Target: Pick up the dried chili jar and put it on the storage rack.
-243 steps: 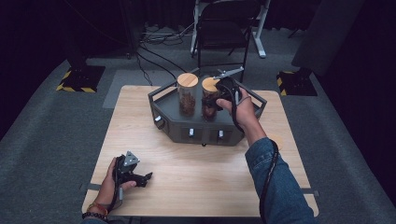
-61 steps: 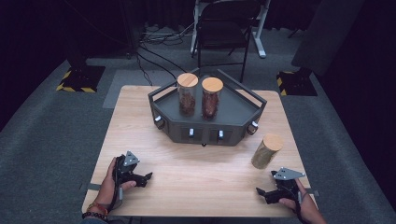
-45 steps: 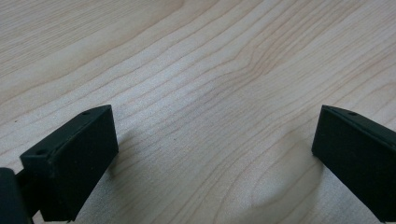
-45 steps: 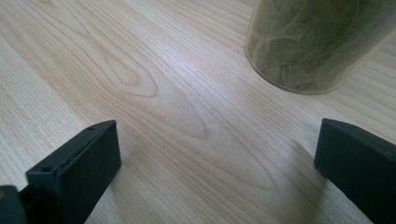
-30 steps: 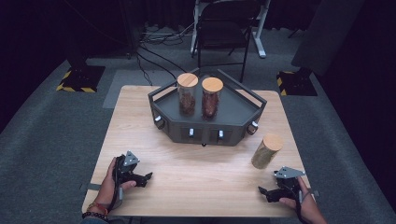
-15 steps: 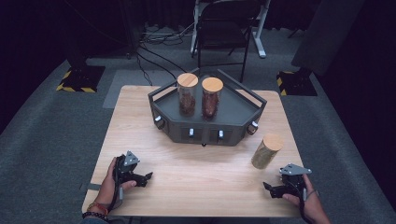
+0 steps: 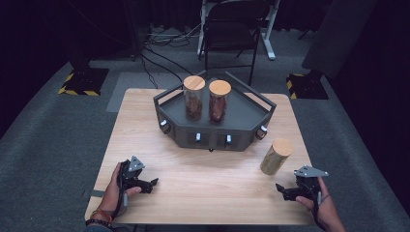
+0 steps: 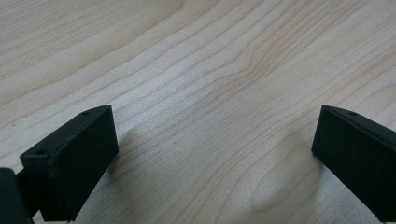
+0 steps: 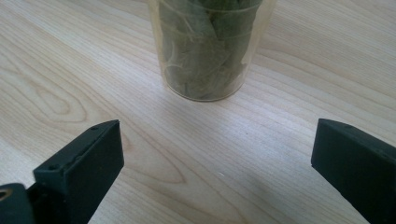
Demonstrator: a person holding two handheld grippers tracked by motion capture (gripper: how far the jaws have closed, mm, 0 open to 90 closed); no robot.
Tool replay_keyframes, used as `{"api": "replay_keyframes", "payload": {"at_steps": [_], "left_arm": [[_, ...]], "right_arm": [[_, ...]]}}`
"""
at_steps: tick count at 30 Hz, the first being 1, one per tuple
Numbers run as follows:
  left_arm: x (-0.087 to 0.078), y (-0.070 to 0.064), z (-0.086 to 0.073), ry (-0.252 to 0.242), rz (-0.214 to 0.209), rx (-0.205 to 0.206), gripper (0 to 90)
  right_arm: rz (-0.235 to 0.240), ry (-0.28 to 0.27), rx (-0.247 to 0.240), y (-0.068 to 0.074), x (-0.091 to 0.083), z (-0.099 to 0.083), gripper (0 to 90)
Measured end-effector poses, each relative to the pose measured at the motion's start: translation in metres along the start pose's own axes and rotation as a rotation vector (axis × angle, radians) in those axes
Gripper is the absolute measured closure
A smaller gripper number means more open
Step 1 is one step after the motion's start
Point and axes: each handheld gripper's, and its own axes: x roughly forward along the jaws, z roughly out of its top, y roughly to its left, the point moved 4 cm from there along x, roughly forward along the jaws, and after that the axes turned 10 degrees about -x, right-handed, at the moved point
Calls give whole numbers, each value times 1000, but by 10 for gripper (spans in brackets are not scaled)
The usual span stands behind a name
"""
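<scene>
Your right gripper [image 7: 284, 192] rests with fingers spread wide, holding nothing; just ahead, the clear jar [image 7: 275, 156] of green leaves with a wooden lid stands upright on the table [image 7: 208, 183]. Your left gripper [image 7: 147, 184] is equally open and empty.

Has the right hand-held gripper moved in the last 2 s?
Yes. The right hand-held gripper has drifted slightly right and toward the table's near edge, away from the leaf jar, which stayed put beside the tray.

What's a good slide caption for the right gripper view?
Open right tool facing a clear jar of dried leaves standing on the wooden table.
</scene>
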Motion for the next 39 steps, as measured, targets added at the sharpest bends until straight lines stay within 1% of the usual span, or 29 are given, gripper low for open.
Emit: {"api": "replay_keyframes", "payload": {"at_steps": [3,8,9,18,23,27,39], "left_arm": [[0,0,0,0,0,-1,0],[0,0,0,0,0,0,0],[0,0,0,1,0,0,0],[0,0,0,0,0,-1,0],[0,0,0,0,0,-1,0],[0,0,0,0,0,0,0],[0,0,0,0,0,0,0]], "right_arm": [[2,5,0,-1,0,1,21],[9,-9,2,-3,-1,7,21],[11,-12,9,-4,-1,8,21],[5,-28,8,-10,-2,20,22],[6,-24,-10,-11,-2,25,22],[9,-33,-28,-11,-2,32,22],[26,-59,-37,-10,3,48,23]]}}
